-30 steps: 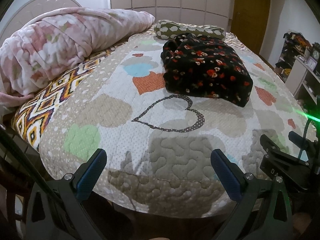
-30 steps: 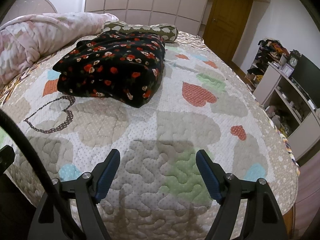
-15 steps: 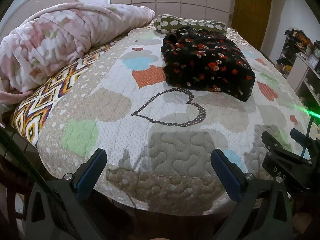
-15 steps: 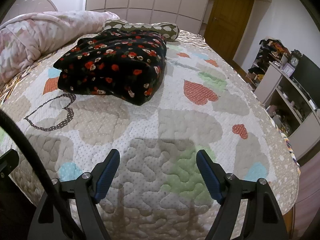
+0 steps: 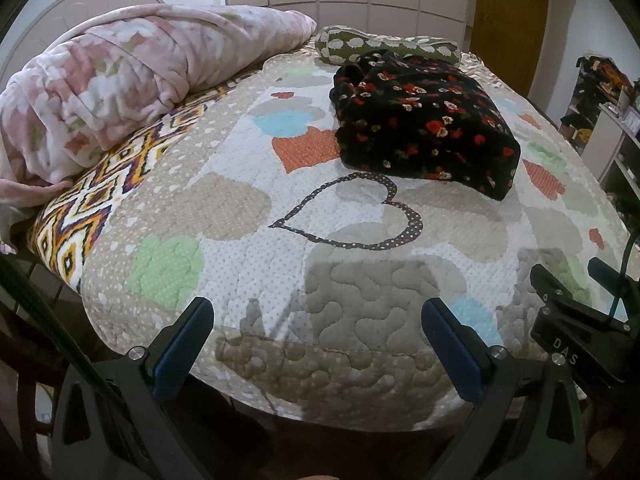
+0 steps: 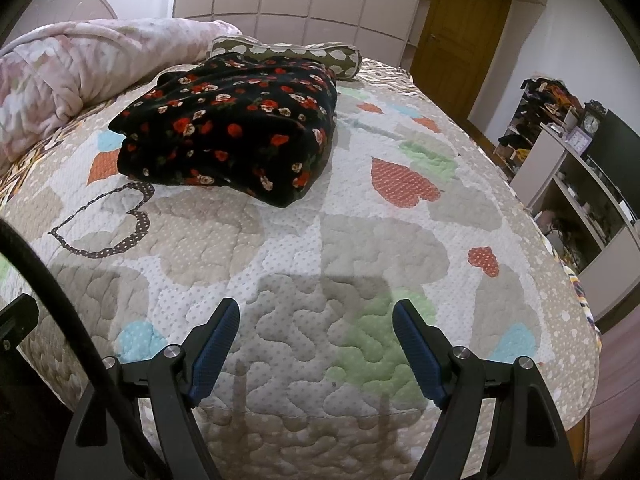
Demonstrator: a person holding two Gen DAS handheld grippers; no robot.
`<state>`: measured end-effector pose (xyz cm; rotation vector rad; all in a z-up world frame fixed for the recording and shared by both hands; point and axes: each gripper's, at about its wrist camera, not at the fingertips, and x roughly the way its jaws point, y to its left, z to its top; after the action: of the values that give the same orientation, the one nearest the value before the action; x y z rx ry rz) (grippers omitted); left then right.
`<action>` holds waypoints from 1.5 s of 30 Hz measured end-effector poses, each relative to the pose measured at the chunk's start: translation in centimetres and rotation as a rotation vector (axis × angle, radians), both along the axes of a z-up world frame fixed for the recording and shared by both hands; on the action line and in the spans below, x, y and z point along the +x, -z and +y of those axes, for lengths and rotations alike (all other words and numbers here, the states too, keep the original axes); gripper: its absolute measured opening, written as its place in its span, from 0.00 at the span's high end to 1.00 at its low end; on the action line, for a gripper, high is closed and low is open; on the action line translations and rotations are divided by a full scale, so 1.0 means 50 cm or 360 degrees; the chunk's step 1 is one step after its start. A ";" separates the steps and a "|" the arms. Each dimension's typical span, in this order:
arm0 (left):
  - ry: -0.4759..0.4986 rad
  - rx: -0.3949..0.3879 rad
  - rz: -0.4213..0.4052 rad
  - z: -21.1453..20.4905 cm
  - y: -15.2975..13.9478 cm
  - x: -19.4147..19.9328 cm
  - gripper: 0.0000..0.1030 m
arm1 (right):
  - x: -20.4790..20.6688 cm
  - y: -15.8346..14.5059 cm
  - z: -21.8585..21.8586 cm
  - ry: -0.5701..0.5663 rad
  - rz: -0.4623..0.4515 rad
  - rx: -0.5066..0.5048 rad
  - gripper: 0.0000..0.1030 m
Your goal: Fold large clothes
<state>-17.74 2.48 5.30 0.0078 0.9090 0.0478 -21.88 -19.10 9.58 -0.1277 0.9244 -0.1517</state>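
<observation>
Here the folded floral garment lies well beyond the left gripper and right gripper, both wide open and empty.

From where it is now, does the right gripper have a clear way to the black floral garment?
Probably yes. The right gripper is open and empty above the quilt, and only bare quilt lies between it and the folded black floral garment. It is apart from it, so it would have to go forward and leftward.

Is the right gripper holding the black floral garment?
No, the right gripper is open and empty above the quilt, apart from the folded black floral garment.
</observation>
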 end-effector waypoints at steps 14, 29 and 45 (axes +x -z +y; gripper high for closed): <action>0.0000 0.0022 0.0031 -0.006 0.007 -0.002 0.00 | 0.001 0.002 0.007 -0.0022 0.0009 -0.0003 0.19; 0.0029 -0.0010 0.0060 -0.005 0.014 0.004 0.00 | 0.000 0.002 0.008 -0.0024 0.0008 -0.0001 0.19; 0.0017 -0.0013 0.0079 -0.002 0.017 0.006 0.00 | 0.001 0.003 0.010 -0.0024 0.0011 0.0000 0.19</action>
<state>-17.44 2.38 4.45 0.0064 0.9587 0.0338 -21.84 -18.59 9.43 -0.1350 0.9303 -0.1376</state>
